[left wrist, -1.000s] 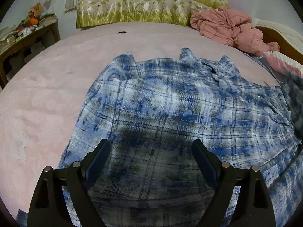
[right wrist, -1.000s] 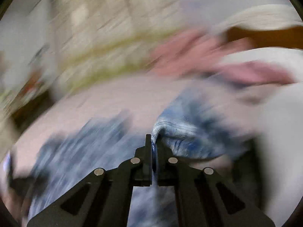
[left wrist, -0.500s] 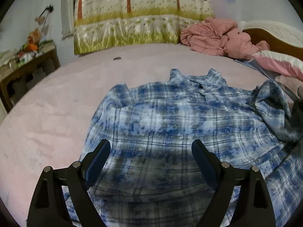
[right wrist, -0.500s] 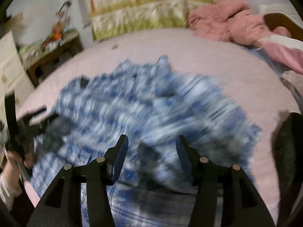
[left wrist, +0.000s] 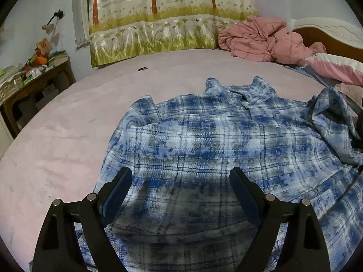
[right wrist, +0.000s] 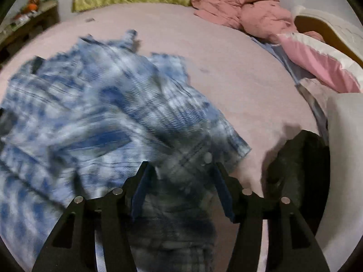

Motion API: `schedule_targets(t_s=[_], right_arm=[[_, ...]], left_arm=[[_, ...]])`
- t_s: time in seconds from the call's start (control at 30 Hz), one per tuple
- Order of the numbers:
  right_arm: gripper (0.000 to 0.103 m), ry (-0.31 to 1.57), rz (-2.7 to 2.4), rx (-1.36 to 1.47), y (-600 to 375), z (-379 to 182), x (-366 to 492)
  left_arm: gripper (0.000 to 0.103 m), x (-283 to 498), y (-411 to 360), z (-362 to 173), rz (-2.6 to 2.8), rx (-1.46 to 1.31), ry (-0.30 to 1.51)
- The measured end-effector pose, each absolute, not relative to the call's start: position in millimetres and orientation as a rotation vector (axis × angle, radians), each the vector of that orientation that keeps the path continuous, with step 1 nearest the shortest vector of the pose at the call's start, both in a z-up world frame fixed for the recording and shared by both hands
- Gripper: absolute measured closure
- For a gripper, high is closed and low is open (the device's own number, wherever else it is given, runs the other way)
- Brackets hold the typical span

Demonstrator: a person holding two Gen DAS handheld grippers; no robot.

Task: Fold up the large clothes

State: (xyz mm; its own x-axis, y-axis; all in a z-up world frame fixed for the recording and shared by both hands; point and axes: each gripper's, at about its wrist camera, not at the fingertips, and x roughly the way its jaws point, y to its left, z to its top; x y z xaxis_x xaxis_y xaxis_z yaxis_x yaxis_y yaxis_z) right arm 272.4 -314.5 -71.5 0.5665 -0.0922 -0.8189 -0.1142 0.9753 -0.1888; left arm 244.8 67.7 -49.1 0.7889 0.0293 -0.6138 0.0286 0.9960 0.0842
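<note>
Pink bedding point(left wrist: 68, 136) carries the shirt point(left wrist: 215, 149), spread flat with its collar at 12 o'clock, laid out for folding. Left gripper point(left wrist: 181, 181) hovers over the hem, jaws wide and empty. Right gripper point(right wrist: 179, 174) stands about half open above a rumpled sleeve point(right wrist: 192, 122), gripping nothing. Dark cloth point(right wrist: 297, 163) lies at 3 o'clock. Farther off, a pink quilt point(left wrist: 261, 38) at 1 o'clock, clear of the shirt.

Pink bed surface point(left wrist: 68, 140) spreads ahead of the tongs. Far ahead: meadow-print curtain point(left wrist: 154, 18) on pale blue wall point(left wrist: 34, 11). Ahead left: cluttered wooden side table point(left wrist: 34, 83), wall lamp point(left wrist: 51, 23). Ahead right: crumpled pink quilt point(left wrist: 261, 38), headboard point(left wrist: 329, 31).
</note>
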Motion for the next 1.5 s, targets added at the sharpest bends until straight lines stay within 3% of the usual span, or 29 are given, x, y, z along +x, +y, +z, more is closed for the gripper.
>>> schedule_targets(t_s=[0.07,0.1,0.13,0.2,0.37,0.6,0.83,1.0,1.2,1.3,1.5], right_arm=[[0.067,0.951,0.008,-0.237,-310.7,-73.3,275.0],[0.082,0.943,0.032,-0.205,-311.8,-70.7,272.8],[0.089,0.914,0.030,-0.179,-311.3,-65.0,269.7],[0.090,0.858,0.035,-0.160,-315.6,-51.3,256.8],[0.092,0.765,0.208,0.009,-308.2,-12.2,235.8],[0.092,0.649,0.094,-0.099,-285.1,9.4,215.3],[0.097,0.616,0.248,-0.014,-280.0,20.0,212.6],[0.097,0.844,0.596,0.323,-262.1,-7.9,230.7],[0.082,0.960,0.556,0.168,-219.1,-45.7,233.9],[0.058,0.910,0.554,0.196,-226.1,-34.2,229.6],[0.054,0.755,0.504,0.269,-262.4,5.0,208.9]], left_arm=[[0.014,242.5,66.7,-47.8,-0.002,0.098,0.652],[0.014,240.7,65.3,-46.3,-0.004,0.101,0.643],[0.015,238.4,64.6,-44.1,-0.004,0.105,0.630],[0.021,227.7,63.1,-34.4,0.018,0.112,0.561],[0.022,196.7,61.7,-2.9,-0.040,0.051,0.421],[0.022,179.0,44.7,12.1,-0.158,0.032,0.409],[0.022,178.5,32.1,8.3,-0.221,0.030,0.432],[0.024,162.0,16.6,11.6,-0.192,0.055,0.363],[0.029,173.3,8.0,-8.3,-0.268,0.009,0.523],[0.030,176.4,5.9,-17.7,-0.375,-0.077,0.617],[0.030,171.8,-36.1,-28.3,-0.609,-0.065,0.707]])
